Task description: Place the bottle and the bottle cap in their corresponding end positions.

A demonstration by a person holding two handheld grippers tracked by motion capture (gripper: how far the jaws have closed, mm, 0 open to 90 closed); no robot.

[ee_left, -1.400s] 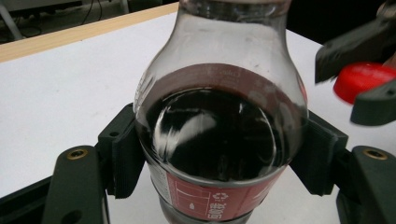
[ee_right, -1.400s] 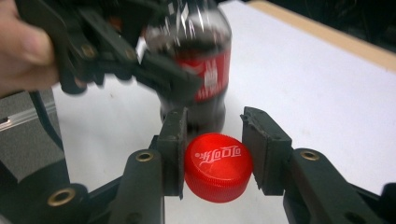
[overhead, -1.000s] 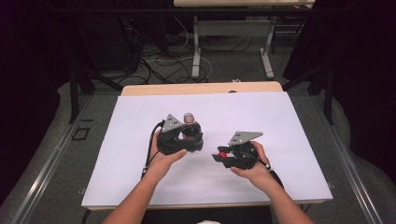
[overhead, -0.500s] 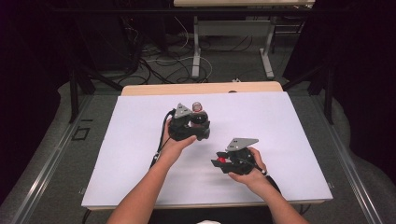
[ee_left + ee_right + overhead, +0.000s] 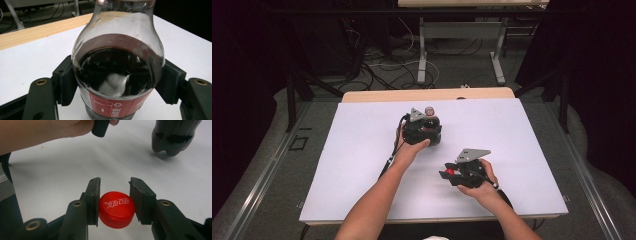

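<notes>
Cola bottle (capless, dark drink inside) stands upright near the middle of the white table, pinched at its shoulder by the left gripper. Further right, the right gripper clamps the red bottle cap just above the tabletop.

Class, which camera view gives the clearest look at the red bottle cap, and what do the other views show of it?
The right gripper view: the red cap sits close up, clamped between the right gripper jaws, its white lettering readable. In the high view the cap is a tiny red spot at the right gripper's tip. The left gripper view shows the bottle instead.
</notes>
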